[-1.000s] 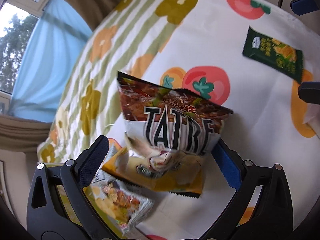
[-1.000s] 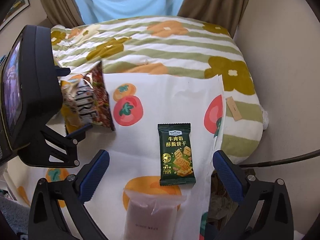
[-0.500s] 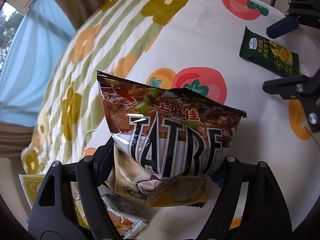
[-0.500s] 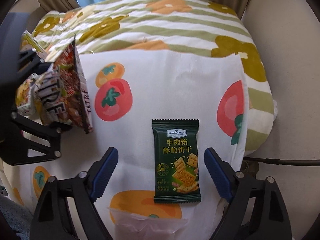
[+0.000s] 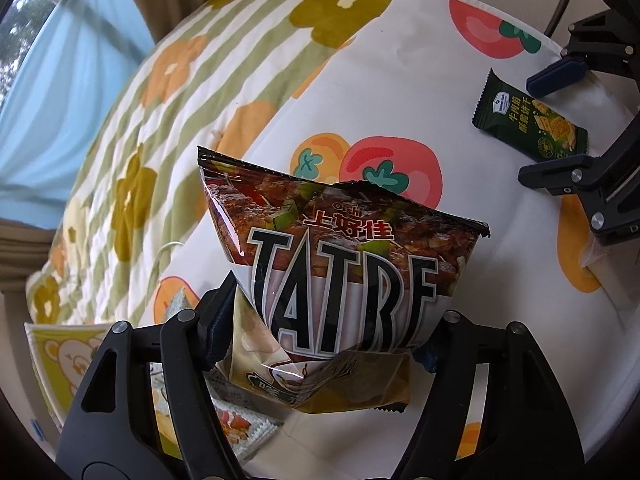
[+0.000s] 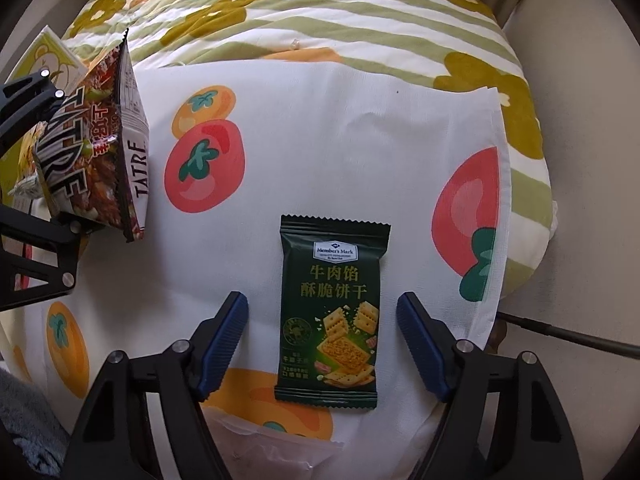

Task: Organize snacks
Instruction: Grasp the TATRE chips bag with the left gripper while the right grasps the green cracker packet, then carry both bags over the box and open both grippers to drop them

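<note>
We see a big soft bed cover (image 6: pixel 360 12) with green stripes and yellow and orange flowers. On top of it lies a white cloth (image 6: pixel 340 140) printed with red tomatoes and orange fruits. All the snacks are on or above this cloth.

Our left gripper (image 5: pixel 320 344) holds a shiny brown and white chip bag (image 5: pixel 340 276) with big black letters. Its fingers (image 5: pixel 218 328) pinch the bag near its bottom end from both sides. The bag sticks up and away from the gripper, lifted off the cloth. From the right wrist view, the same bag (image 6: pixel 100 152) is at the far left of the cloth.

Our right gripper (image 6: pixel 322 340) is low over the cloth. Its blue fingers (image 6: pixel 224 344) are spread wide apart. A dark green flat cracker packet (image 6: pixel 332 312) lies flat on the cloth between them. The fingers are not touching it.

Under the left gripper we see a small snack packet with a white edge (image 5: pixel 244 432) lying flat. Beside it is a yellow box with a bear picture (image 5: pixel 68 356).
</note>
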Motion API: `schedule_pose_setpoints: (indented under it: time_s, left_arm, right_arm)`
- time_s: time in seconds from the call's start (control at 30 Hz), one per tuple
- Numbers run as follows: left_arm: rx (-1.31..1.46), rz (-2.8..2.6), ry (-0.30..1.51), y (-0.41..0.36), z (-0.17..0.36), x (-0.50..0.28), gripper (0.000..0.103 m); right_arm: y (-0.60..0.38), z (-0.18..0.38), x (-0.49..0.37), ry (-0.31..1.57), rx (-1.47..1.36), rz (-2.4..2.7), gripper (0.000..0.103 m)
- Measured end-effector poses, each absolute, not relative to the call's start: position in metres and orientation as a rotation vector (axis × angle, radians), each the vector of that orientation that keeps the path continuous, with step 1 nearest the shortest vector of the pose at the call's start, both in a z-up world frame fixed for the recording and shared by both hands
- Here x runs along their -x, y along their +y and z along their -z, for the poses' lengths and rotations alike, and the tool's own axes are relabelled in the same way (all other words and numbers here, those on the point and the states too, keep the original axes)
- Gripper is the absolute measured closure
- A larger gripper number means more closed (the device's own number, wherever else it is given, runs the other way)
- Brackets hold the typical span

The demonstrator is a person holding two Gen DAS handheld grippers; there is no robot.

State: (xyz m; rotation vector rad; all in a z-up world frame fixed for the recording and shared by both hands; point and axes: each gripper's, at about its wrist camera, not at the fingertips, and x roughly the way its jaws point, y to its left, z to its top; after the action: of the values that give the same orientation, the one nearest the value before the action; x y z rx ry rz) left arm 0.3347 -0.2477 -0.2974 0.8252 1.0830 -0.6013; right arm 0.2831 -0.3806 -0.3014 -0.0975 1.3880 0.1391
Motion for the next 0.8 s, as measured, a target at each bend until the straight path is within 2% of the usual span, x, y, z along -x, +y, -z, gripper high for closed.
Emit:
schedule_pose_setpoints:
  time_s: [0.1,0.23,0.5,0.8]
  left_arm:
    - [-0.792,0.578,1.117,-0.245,0.299,-0.337,0.036]
    - [-0.777,0.548,1.119,-0.242,0.296,-0.336,0.036]
    - [-0.715,0.472,1.099,-0.235,0.274,-0.334,0.036]
    - [-0.612,0.385,1.005,-0.223,0.215,-0.315,0.036]
  right_arm:
    - [-0.384,0.300,-0.283,1.381,0.090,-0.143,0.041]
    - [-0.382,0.297,-0.279,1.362,0.081,-0.146,0.062]
    - [-0.381,0.283,-0.275,1.307,0.029,-0.161,0.063]
    - [-0.367,0.234,-0.265,1.179,0.033,-0.204,0.063]
